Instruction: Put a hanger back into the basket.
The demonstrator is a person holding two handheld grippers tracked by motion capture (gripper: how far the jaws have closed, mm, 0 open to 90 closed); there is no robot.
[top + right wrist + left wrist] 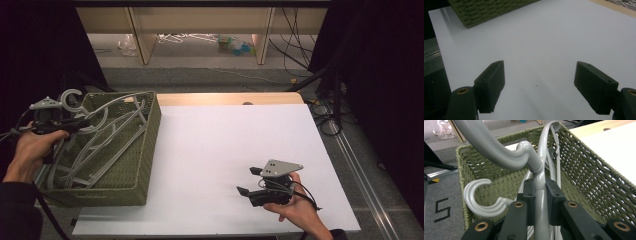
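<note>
One woven green basket [145,150] is being seen on one white worktop [225,150]. Grey plastic hangers [107,145] are being kept in it in a tangled pile; several are there, but an exact count cannot be made. Two hanger hooks [477,200] are being shown in the left gripper view. Two grippers are being held: the left gripper [80,122] and the right gripper [250,181].

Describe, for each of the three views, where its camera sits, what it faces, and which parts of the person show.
High view: above the table, looking down; both hands, both grippers.
Left gripper view: on the left gripper, its fingers shut on a grey hanger over the basket.
Right gripper view: on the right gripper, open over the table.
Shared: basket.
</note>
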